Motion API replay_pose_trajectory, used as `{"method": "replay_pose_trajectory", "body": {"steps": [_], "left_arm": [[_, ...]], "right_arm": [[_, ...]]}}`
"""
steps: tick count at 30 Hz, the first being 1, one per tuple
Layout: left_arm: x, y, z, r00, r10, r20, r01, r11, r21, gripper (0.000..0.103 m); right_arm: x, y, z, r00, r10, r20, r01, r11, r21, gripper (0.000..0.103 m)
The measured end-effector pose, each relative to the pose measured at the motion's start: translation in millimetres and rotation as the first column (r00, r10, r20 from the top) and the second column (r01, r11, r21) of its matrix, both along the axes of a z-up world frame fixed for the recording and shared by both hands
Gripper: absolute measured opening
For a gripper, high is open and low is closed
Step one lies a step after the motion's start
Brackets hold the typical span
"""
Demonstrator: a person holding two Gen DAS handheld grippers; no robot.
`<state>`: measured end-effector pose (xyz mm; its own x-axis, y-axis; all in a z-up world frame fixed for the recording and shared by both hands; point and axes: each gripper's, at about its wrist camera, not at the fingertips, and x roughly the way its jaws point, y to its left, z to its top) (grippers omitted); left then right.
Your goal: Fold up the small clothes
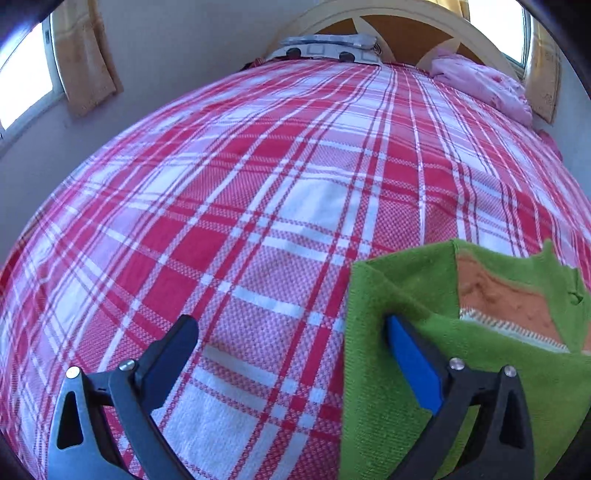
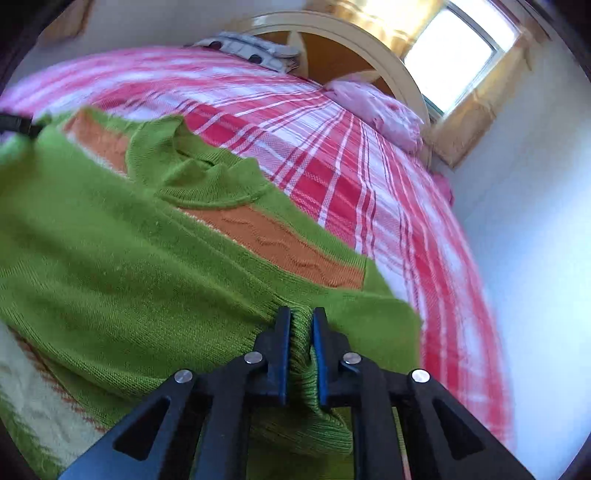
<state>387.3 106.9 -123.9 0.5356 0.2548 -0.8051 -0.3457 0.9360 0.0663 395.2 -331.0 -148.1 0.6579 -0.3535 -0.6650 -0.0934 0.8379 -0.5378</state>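
right wrist view: my right gripper (image 2: pixel 298 325) is clenched on a bunched fold of the green sweater (image 2: pixel 110 266), the ribbed knit squeezed between the two black fingers with their blue pads. the sweater spreads ahead of and to the left of this gripper, lying on the red and white plaid bedspread (image 2: pixel 369 192). an orange cable-knit panel (image 2: pixel 288 247) runs just ahead of the fingertips, and the round neckline sits further ahead, slightly left. the far left of this view shows a small dark shape at the sweater's edge (too blurred to tell what it is).

in the left wrist view, my left gripper (image 1: pixel 291 328) stands released, its jaws spread wide with nothing pressed between them. bare plaid bedspread lies between the fingers. the right-hand finger rests over the sweater's edge, which fills the area to the right of this gripper, a corner of green cloth standing up ahead of that finger. far ahead, at the head of the bed, a pink pillow (image 1: pixel 480 85) lies to the right and a patterned pillow (image 1: pixel 332 50) straight ahead, against a curved headboard (image 1: pixel 424 18).
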Motion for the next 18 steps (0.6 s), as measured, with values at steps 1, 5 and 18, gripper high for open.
{"method": "replay_pose_trajectory", "body": {"steps": [1, 5, 18], "left_arm": [[1, 2, -1, 1.000, -0.002, 0.000, 0.002, 1.000, -0.005, 0.103], [1, 27, 5, 0.999, -0.036, -0.013, 0.034, 0.990, -0.136, 0.103], [-185, 7, 44, 0.956, -0.283, 0.075, 0.280, 0.959, 0.048, 0.102]], "right_arm": [[-1, 0, 3, 1.000, -0.002, -0.005, 0.002, 1.000, -0.004, 0.017], [-23, -14, 19, 0.999, -0.035, -0.003, 0.035, 0.999, 0.018, 0.046], [-210, -23, 74, 0.984, -0.165, 0.061, 0.106, 0.833, 0.543, 0.050]]}}
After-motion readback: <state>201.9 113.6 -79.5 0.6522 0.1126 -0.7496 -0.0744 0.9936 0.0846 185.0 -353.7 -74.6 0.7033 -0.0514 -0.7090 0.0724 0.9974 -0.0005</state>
